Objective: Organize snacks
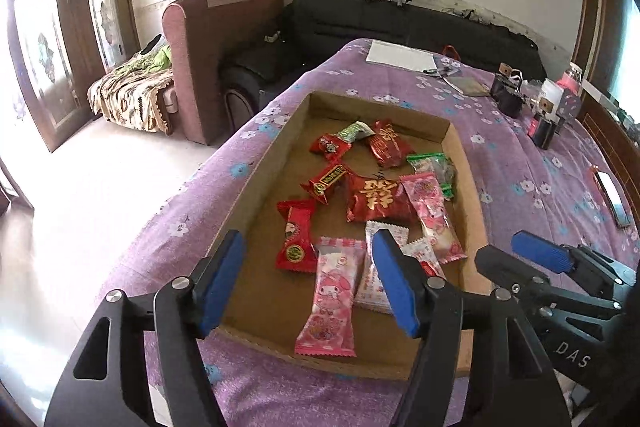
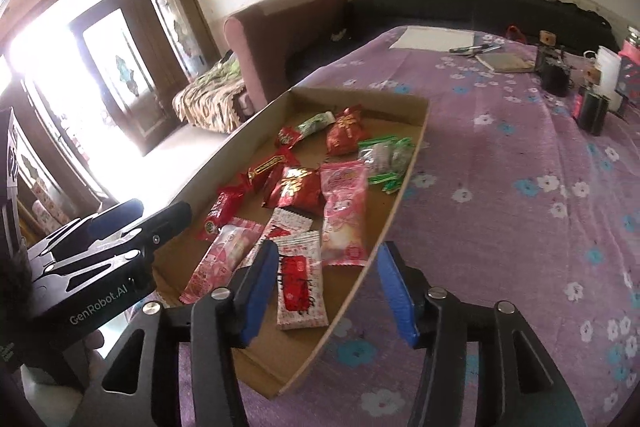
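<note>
A shallow cardboard tray [image 1: 256,187] lies on a purple flowered cloth and holds several wrapped snacks. Among them are red packets [image 1: 376,199], a green packet [image 1: 432,167] and a pink cartoon packet [image 1: 332,303]. My left gripper [image 1: 308,247] hovers open over the tray's near end, and the pink packet lies flat beneath the gap, untouched. My right gripper [image 2: 328,251] is open too, above the tray's near right wall [image 2: 360,97]. A white and red packet [image 2: 300,287] lies beside its left finger. Each gripper shows in the other's view: the right one [image 1: 536,255], the left one [image 2: 120,219].
The purple cloth [image 2: 500,207] stretches to the right of the tray. At its far end lie a white sheet [image 1: 400,55], a notebook [image 1: 472,85] and small black items [image 1: 508,95]. A phone [image 1: 610,195] rests at the right edge. A brown armchair [image 1: 224,47] stands beyond.
</note>
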Available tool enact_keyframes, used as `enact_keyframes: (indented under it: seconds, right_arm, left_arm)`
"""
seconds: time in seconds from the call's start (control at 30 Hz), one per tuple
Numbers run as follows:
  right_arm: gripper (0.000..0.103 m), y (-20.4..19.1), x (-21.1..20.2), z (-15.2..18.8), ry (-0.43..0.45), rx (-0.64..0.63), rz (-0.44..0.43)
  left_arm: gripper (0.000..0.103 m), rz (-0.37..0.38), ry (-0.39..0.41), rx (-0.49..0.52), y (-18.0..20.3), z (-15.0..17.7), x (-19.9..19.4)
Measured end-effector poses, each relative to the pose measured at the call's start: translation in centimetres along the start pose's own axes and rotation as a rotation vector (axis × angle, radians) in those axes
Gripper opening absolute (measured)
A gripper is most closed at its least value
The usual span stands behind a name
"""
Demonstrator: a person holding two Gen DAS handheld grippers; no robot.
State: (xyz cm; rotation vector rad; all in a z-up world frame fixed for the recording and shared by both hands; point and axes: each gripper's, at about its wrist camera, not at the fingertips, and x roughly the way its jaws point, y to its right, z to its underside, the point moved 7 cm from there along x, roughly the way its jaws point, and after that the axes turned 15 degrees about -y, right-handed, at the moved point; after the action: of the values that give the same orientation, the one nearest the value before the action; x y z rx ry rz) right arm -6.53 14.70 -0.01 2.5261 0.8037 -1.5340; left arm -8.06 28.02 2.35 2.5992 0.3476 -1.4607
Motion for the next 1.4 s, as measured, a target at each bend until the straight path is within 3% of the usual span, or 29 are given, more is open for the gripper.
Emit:
enact_keyframes:
  seconds: [1.0,1.23,1.37,1.4]
  right_arm:
    - [0.063,5.8,-4.3,3.8,0.085,-0.008,0.139]
    - [0.064,8.1,-5.4,4.7,0.106,0.025,0.157]
    - [0.065,9.7,-5.7,5.3,0.107,0.052,0.172]
    - [0.065,10.1,-5.8,5.5,0.106,0.058,0.175]
  left_arm:
    - [0.066,-0.047,0.009,0.107,6.6,1.1,-2.1]
    - [0.066,-0.037,0.086,0.047,6.2,0.7,-3.9]
    - [0.066,-0.028,0.178,-0.017,5.3,0.2,-5.9]
    - [0.071,-0.026,0.209,-0.034,5.0,0.1,-6.5]
